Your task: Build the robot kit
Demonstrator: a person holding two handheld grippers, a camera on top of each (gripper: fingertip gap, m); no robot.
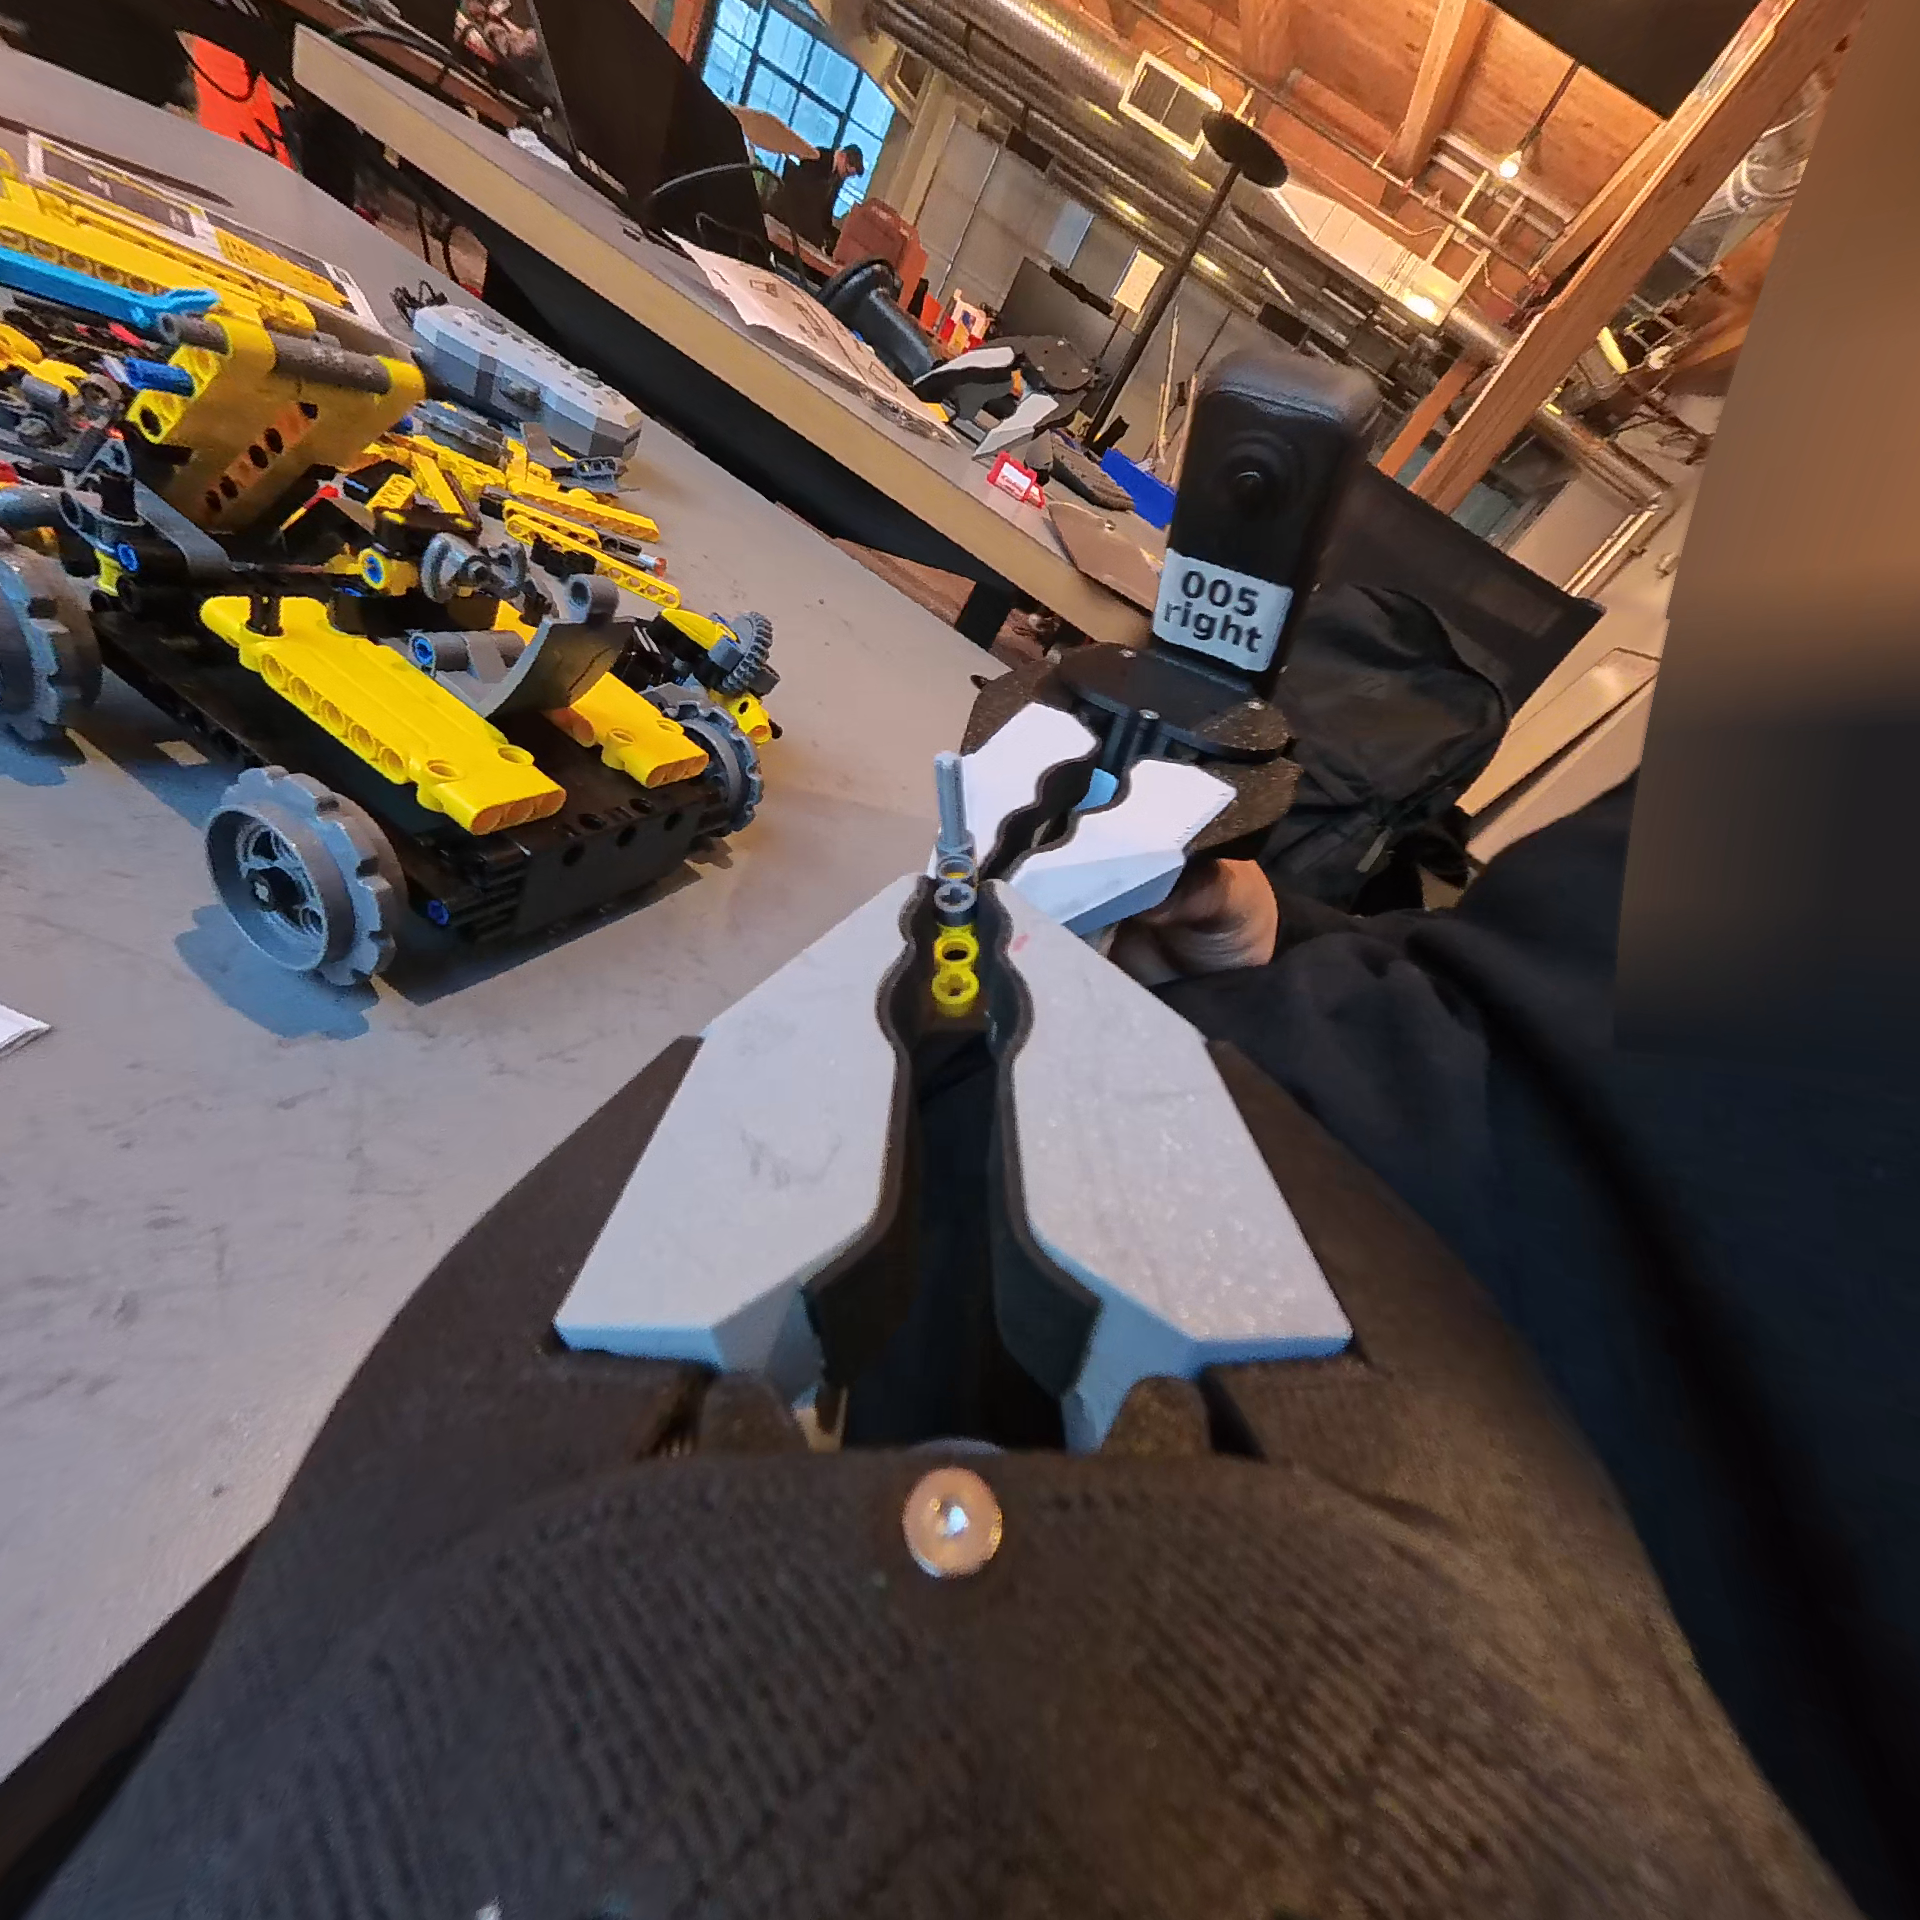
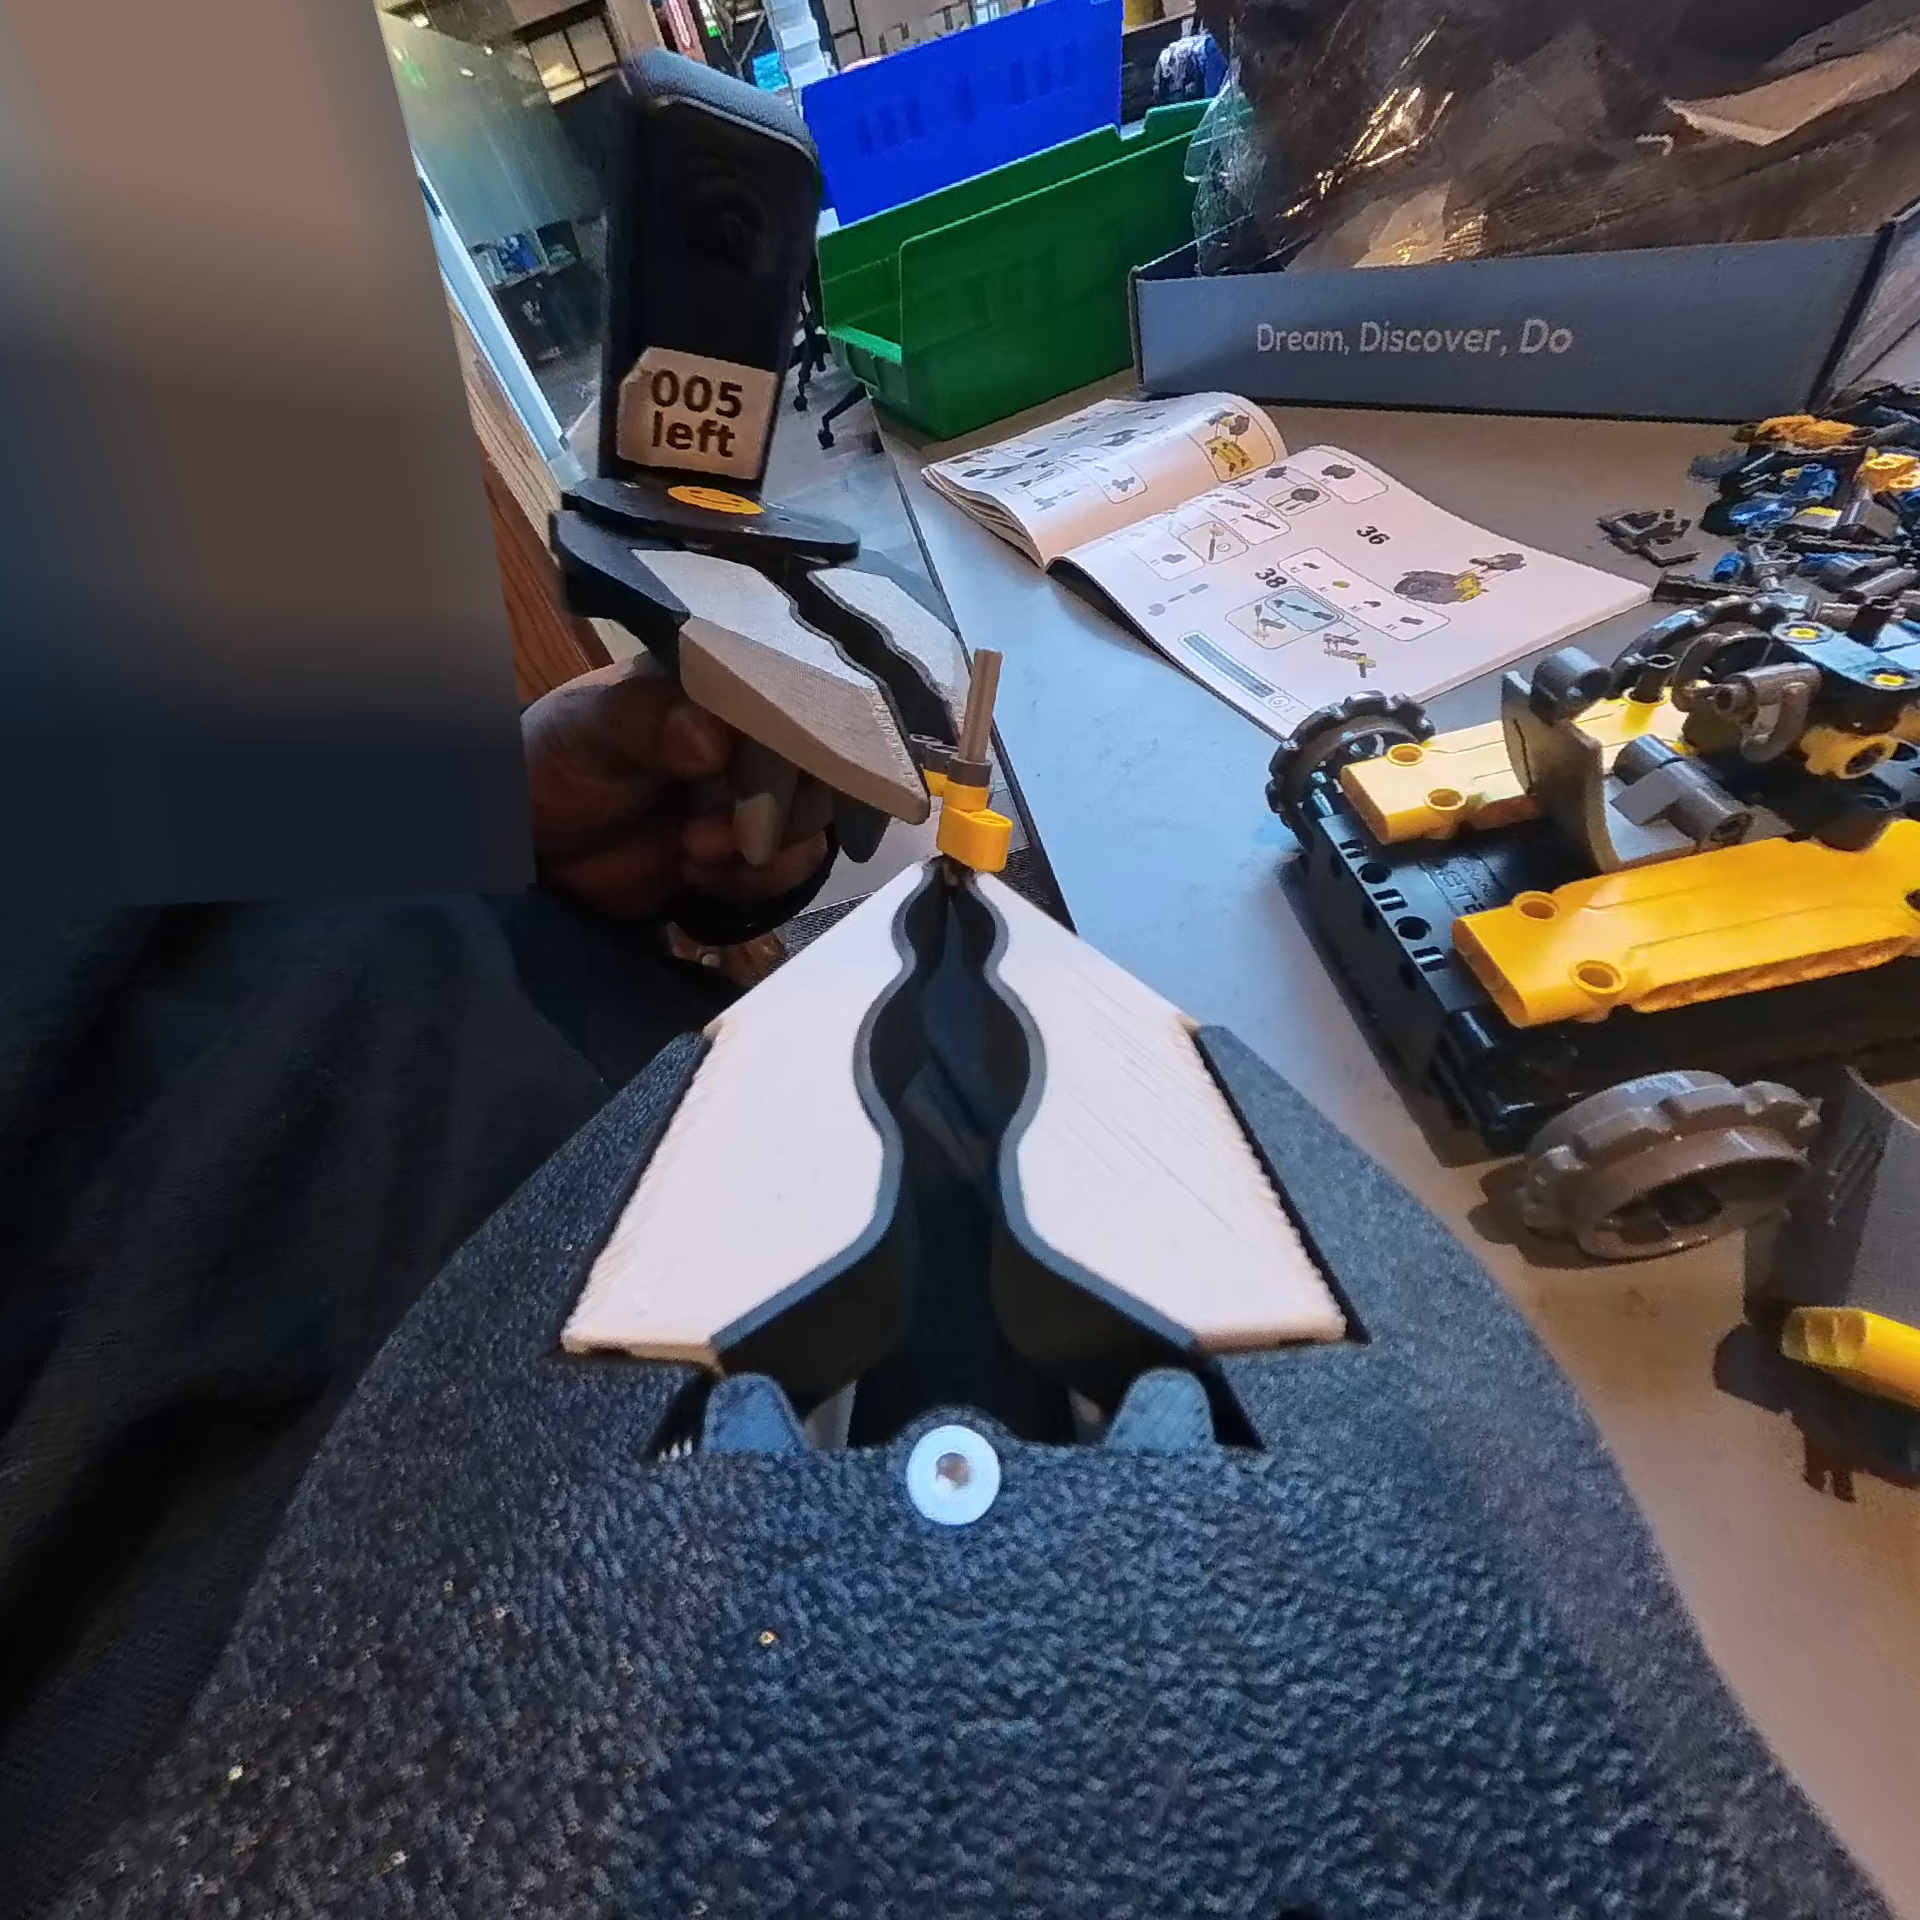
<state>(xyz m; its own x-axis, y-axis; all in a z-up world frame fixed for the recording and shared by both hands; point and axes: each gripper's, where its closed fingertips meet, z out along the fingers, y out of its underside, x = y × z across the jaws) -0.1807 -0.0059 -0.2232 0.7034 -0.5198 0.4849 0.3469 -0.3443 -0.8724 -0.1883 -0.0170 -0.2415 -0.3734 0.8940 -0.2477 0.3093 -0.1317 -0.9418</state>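
A small part assembly, yellow connectors with a grey axle standing up from them, sits between the tips of my left gripper, which is shut on it. My right gripper meets it from the far side. In the right wrist view, the right gripper is shut, with the yellow connector at its tips. There the left gripper pinches the upper part, below the grey axle. Both grippers hang just off the table edge, in front of a person in dark clothing.
A yellow and black brick-built vehicle with grey wheels stands on the grey table, also in the right wrist view. Loose yellow beams and a grey battery box lie behind it. An open instruction booklet, a grey box and a green bin lie beyond. Left and right tips are no more than a few centimetres apart.
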